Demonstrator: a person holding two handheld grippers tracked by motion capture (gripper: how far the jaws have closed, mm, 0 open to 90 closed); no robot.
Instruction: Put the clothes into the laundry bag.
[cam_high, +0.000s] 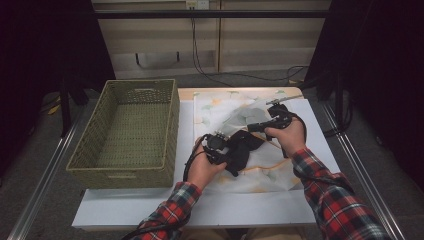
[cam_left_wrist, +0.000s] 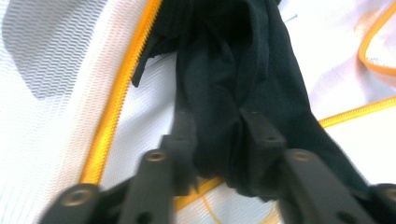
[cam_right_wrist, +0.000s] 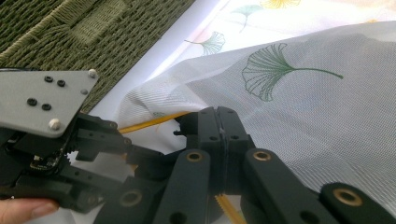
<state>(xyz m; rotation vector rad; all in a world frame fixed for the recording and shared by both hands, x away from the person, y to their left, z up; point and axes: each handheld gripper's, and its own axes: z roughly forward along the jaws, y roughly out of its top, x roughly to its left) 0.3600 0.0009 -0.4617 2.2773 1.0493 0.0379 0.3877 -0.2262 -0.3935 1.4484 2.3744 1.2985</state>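
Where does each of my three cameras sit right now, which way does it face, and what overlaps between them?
High view: above the person's side, facing forward and down on the table; both forearms, left gripper and right gripper show.
Left gripper view: rides the left gripper, looking along its jaws at the black garment pinched between them.
Right gripper view: rides the right gripper, jaws shut on the yellow zipper edge; a fingertip shows.
Shared: high and right views both hold the wicker basket and mesh laundry bag.

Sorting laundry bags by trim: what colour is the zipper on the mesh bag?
Orange-yellow: the zipper runs along the white mesh bag, clearest in the left gripper view.
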